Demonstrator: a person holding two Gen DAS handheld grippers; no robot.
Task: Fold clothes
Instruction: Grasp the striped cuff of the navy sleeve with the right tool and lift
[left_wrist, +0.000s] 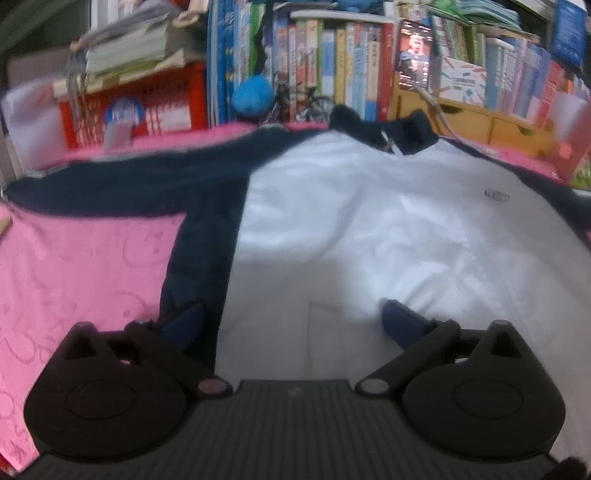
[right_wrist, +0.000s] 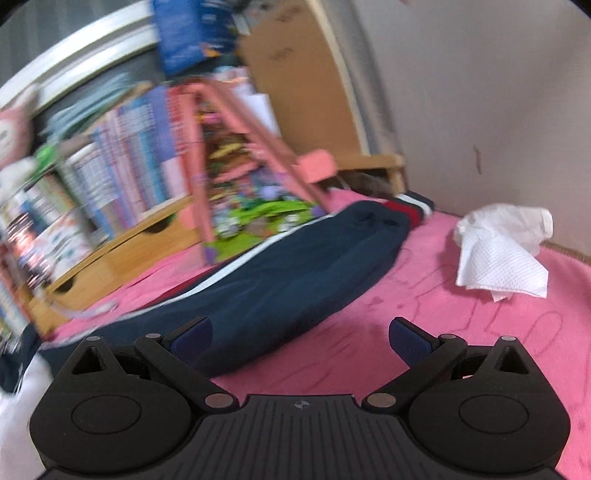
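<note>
- Jacket (left_wrist: 369, 221) lies spread flat on the pink cover (left_wrist: 85, 266), white body straight ahead of the left tongs (left_wrist: 291, 321), dark collar at the far end.
- Left tongs are wide apart with nothing between them; one blue pad (left_wrist: 184, 325) sits over the navy side panel, the other over the white front, near the hem.
- Right tongs (right_wrist: 301, 339) are likewise spread and empty, hanging over the pink cover, with the navy sleeve (right_wrist: 288, 273) just ahead and to their left, running away toward the striped cuff.
- Crumpled white tissue (right_wrist: 502, 251) lies well off to the right of those tongs, clear of the cloth.
- Judging by this, the step is taking hold for the first fold, probably sleeve inward.
- To do it well: bring the right tongs over the sleeve's edge, pinching both layers rather than the top one alone.
- Left tongs should bite the side seam low, so the body stays flat as the sleeve crosses.
- Lift only a little; dragging would rumple the white front.
- Both views are blurred, so seam lines are hard to read.
</note>
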